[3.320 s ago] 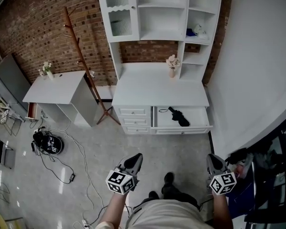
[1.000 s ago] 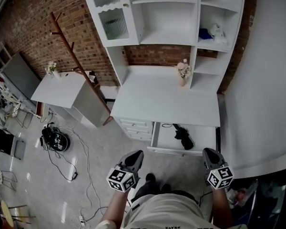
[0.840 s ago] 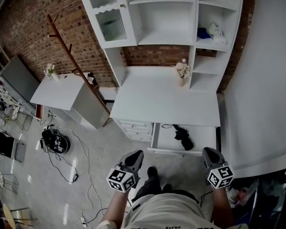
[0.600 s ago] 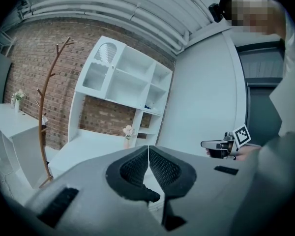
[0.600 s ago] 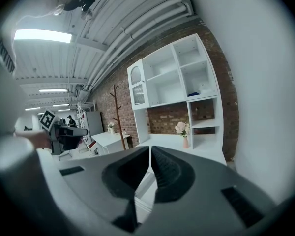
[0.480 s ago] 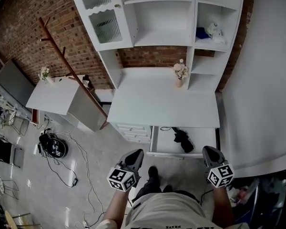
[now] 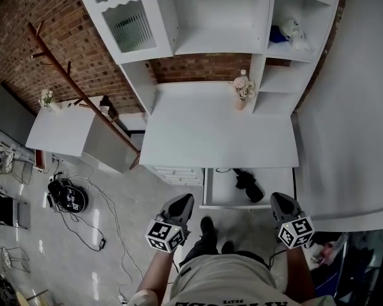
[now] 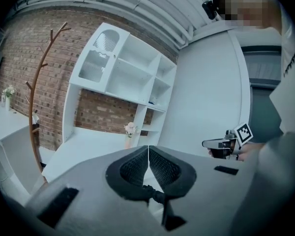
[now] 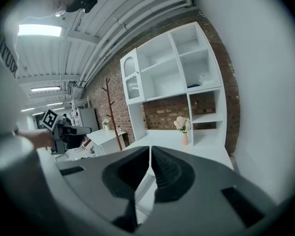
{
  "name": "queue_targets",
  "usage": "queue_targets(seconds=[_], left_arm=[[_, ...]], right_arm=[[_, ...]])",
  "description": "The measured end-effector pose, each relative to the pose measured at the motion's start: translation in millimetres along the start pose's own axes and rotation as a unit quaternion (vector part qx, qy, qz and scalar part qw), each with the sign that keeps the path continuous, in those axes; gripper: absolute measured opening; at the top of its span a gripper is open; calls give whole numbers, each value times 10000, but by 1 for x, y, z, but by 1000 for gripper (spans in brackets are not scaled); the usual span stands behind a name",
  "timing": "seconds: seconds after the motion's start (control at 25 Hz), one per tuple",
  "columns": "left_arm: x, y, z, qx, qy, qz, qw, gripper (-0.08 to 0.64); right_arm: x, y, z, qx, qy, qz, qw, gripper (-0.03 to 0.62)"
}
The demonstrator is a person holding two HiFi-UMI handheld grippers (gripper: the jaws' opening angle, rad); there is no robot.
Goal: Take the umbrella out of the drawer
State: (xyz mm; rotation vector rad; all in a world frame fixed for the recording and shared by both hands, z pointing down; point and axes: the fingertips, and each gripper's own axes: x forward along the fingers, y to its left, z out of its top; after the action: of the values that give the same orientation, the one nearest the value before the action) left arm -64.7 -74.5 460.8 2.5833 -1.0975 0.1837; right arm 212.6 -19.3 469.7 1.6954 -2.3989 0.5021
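A folded black umbrella (image 7: 248,183) lies in the open white drawer (image 7: 214,192) under the desk top (image 7: 217,132), partly hidden by the desk's front edge. My left gripper (image 7: 186,199) is shut and empty, just left of the drawer's front corner and nearer to me. My right gripper (image 7: 276,199) is shut and empty too, at the drawer's right front. In the left gripper view the shut jaws (image 8: 148,149) point at the desk, with the right gripper (image 8: 221,144) off to the side. The right gripper view shows its jaws (image 9: 151,150) together, aimed at the desk.
A flower vase (image 7: 242,89) stands at the desk's back right under white shelves (image 7: 210,18). A wooden coat stand (image 7: 76,88) and a small white table (image 7: 57,129) are to the left. Cables and a round device (image 7: 67,197) lie on the floor. A white wall (image 7: 351,107) runs along the right.
The desk and drawer have come closer and lower in the head view as the person walked up; both grippers now sit just in front of the drawer, still shut.
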Motion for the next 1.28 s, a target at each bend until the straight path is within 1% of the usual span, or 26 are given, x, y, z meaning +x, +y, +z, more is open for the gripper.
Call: queue_targets(seconds=[0.2, 0.32, 0.48, 0.68, 0.84, 0.96, 1.08, 1.28], left_arm=[[19, 27, -9, -11, 208, -85, 9997, 26], [32, 44, -22, 94, 370, -95, 9992, 25], [48, 58, -31, 158, 512, -227, 9983, 25], [64, 79, -41, -13, 637, -404, 9972, 25], [79, 85, -50, -98, 773, -636, 9949, 25], [85, 93, -49, -187, 843, -766, 9933, 25], [88, 101, -59, -247, 983, -829, 9914, 25], [98, 97, -70, -330, 1068, -916, 9895, 25]], right_arm=[[32, 10, 4, 91, 12, 39, 10000, 34], [52, 17, 0, 81, 135, 84, 9998, 34], [72, 19, -7, 66, 269, 81, 9996, 34], [98, 17, -20, 129, 500, -80, 9986, 34], [112, 13, -24, 196, 631, -219, 9976, 34], [120, 19, -23, 302, 637, -226, 9973, 32], [128, 28, -28, 465, 638, -136, 9968, 32], [127, 20, -34, 295, 804, -159, 9962, 32]])
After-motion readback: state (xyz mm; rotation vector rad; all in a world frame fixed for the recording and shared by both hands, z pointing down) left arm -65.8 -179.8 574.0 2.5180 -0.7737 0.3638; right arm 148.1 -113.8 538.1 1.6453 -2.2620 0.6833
